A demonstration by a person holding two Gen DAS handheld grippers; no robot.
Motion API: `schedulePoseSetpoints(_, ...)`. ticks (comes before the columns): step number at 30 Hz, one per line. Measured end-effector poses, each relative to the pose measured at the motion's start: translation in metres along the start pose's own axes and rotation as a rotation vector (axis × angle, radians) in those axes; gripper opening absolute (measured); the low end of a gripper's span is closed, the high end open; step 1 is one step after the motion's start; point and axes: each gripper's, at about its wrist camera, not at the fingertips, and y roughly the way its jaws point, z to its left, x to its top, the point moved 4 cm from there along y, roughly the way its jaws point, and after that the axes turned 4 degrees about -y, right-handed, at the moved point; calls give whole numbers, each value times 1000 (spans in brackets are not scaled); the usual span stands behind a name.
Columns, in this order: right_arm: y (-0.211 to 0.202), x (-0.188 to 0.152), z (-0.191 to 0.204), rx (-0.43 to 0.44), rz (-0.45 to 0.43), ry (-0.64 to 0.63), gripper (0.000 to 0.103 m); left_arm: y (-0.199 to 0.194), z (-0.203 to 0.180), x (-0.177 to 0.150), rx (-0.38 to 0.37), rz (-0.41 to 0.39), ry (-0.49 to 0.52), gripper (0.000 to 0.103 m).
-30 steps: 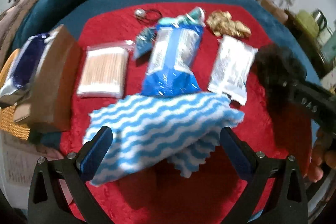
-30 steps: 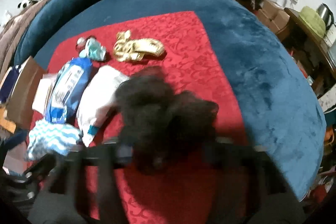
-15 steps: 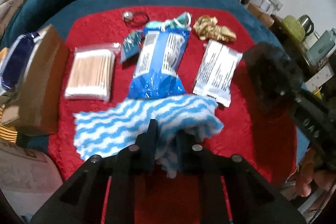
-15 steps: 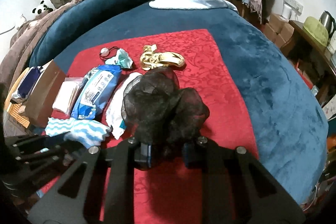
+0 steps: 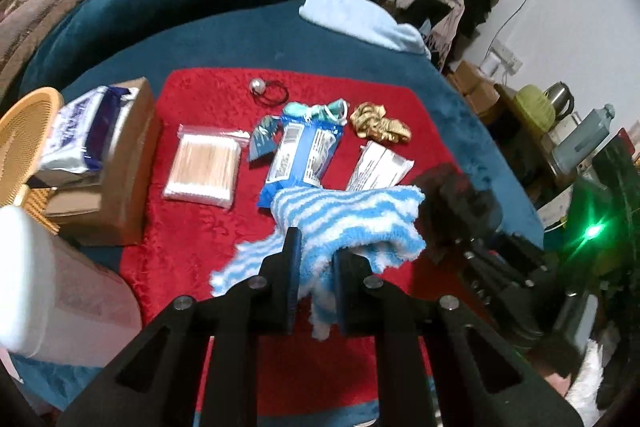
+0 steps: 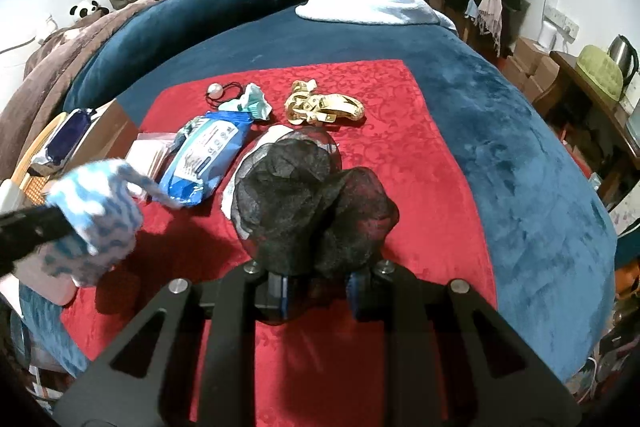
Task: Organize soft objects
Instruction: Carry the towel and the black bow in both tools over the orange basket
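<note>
My left tongs [image 5: 314, 267] are clamped tight on the blue-and-white striped cloth [image 5: 348, 219]; it bunches between the pads and droops off both sides, up off the red mat [image 5: 192, 235] near its front edge. In the right wrist view the same cloth [image 6: 100, 211] hangs at the mat's left side, the dark left tongs [image 6: 32, 227] pinching it.

My right tongs [image 6: 316, 287] are closed on the black mesh puff [image 6: 304, 203], which balloons out above the pads, over the middle of the mat [image 6: 420, 227]. From the left wrist view that puff [image 5: 452, 203] sits just right of the cloth, blurred.

Past the cloth, on the mat: a blue wipes pack [image 5: 304, 159] in the middle, a white sachet [image 5: 380, 167] just right of it and partly behind the cloth, a clear bag of cotton swabs [image 5: 204, 167] to its left. Beyond the mat's left edge, on the bed, a brown cardboard box [image 5: 116, 179] holds a silver-and-blue packet [image 5: 84, 135], with an orange woven basket [image 5: 24, 131] beside it.

Farther back, toward the mat's far edge: a crumpled teal mask [image 5: 320, 109] touching the top of the wipes pack, a gold scrunchie [image 5: 380, 125] to its right, and a black hair tie with a pearl bead [image 5: 268, 91] to the left.

All of this lies on a bed with a dark teal blanket [image 6: 520, 147], a pale blue pillow [image 6: 368, 7] at its far end.
</note>
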Motion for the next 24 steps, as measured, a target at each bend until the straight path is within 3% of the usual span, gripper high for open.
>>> schedulePoseSetpoints(10,-16,-8,23,-33,-20,-50,21,-72,25,1,-27,-95,-54,14)
schedulePoseSetpoints(24,-43,-18,84,62,-6,-61,21,-156,79,18,-48,-235,-111,14)
